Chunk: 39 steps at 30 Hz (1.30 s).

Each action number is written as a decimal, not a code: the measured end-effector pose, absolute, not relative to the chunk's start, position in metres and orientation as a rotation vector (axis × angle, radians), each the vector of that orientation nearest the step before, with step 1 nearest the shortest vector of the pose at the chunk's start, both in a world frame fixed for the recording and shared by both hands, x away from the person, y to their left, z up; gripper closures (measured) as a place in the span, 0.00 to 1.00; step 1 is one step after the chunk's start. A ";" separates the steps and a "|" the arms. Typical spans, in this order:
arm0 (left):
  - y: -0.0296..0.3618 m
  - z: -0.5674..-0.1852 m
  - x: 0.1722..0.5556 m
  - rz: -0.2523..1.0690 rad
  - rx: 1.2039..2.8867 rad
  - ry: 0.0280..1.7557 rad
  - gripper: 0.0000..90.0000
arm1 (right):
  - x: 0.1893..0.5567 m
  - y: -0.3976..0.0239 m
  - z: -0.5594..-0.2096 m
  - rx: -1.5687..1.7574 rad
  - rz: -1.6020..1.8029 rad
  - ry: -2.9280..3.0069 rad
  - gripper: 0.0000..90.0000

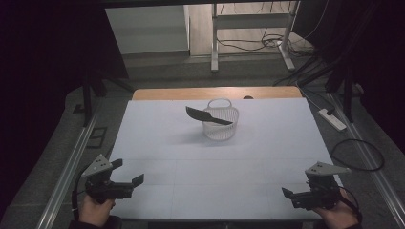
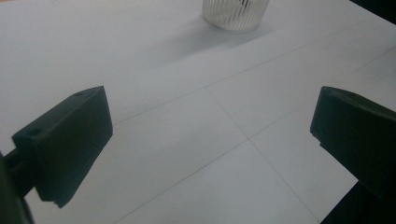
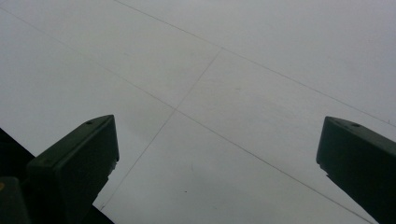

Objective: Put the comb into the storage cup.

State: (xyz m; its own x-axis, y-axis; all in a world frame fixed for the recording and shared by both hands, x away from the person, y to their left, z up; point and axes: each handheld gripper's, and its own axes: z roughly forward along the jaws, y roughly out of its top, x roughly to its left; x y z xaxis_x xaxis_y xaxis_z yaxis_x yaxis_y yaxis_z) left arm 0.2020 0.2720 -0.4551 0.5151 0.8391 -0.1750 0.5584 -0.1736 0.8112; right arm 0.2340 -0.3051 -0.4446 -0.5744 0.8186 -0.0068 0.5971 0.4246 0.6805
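White tabletop (image 1: 157, 143) holds a white slatted plastic basket (image 1: 220, 125) with a dark knife-like blade (image 1: 208, 116) balanced across; both grippers (image 1: 130, 173) (image 1: 285, 191) gape wide, empty. A careless nudge could topple it.

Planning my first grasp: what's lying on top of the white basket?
A dark spatula-like utensil lies across the rim of the white basket, its end jutting out left. Whether anything is inside the basket can't be made out.
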 end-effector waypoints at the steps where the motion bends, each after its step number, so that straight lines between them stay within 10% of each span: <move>1: 0.273 -0.455 0.201 0.393 1.858 1.159 0.00 | 0.234 -0.305 -0.445 1.216 0.917 2.346 0.00; 39: 0.264 -0.459 0.183 0.518 2.050 1.208 0.00 | 0.234 -0.304 -0.445 1.223 0.903 2.341 0.00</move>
State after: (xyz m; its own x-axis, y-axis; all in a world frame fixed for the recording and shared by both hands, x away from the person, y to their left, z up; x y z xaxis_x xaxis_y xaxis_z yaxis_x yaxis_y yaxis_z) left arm 0.1829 0.2641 -0.4588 0.4871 0.8733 -0.0063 0.5970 -0.3277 0.7323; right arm 0.2342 -0.3044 -0.4445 -0.5671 0.8235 -0.0124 0.6018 0.4246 0.6764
